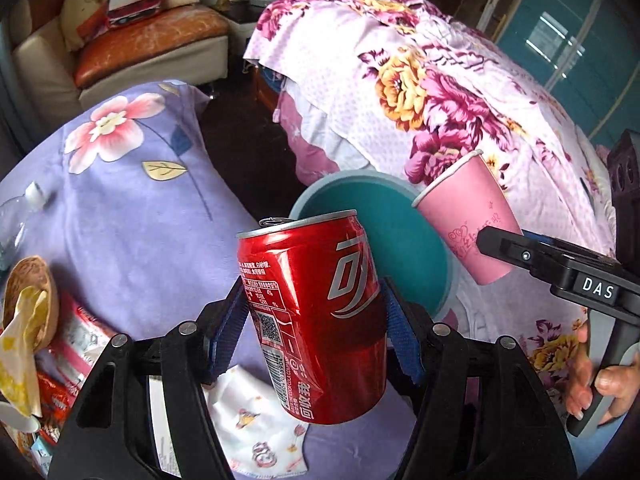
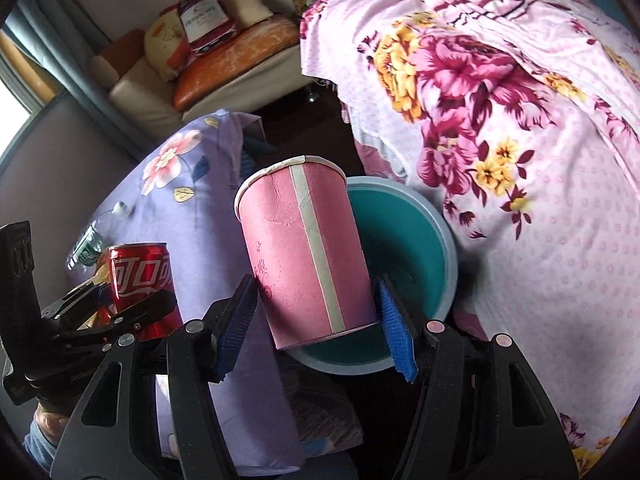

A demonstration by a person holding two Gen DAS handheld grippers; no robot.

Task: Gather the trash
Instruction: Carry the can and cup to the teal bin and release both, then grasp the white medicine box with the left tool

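Red aluminium fills the left wrist view: a dented cola can (image 1: 316, 320) sits clamped between the blue pads (image 1: 228, 324) of the left tool (image 1: 316, 324), tilted slightly, its opened top toward a teal bin (image 1: 400, 236) with a pale blue rim. The right tool (image 2: 316, 308) is closed on a pink paper cup (image 2: 304, 256), held mouth-forward with its white seam facing the camera, directly in front of the same bin (image 2: 404, 248). From the left wrist view the cup (image 1: 468, 224) hangs over the bin's right edge, gripped near its base.

Beneath the can lies a lavender floral cloth (image 1: 132, 208) carrying more litter: a clear plastic bottle (image 1: 16, 216) at the left edge, a brown shell-like bowl (image 1: 30, 284), crumpled yellow paper (image 1: 20, 344), red-and-white wrappers (image 1: 76, 340) and a printed white tissue (image 1: 256, 428). A bed with a pink floral quilt (image 2: 520, 140) rises behind the bin. A cream and orange sofa (image 1: 132, 48) stands at the back.
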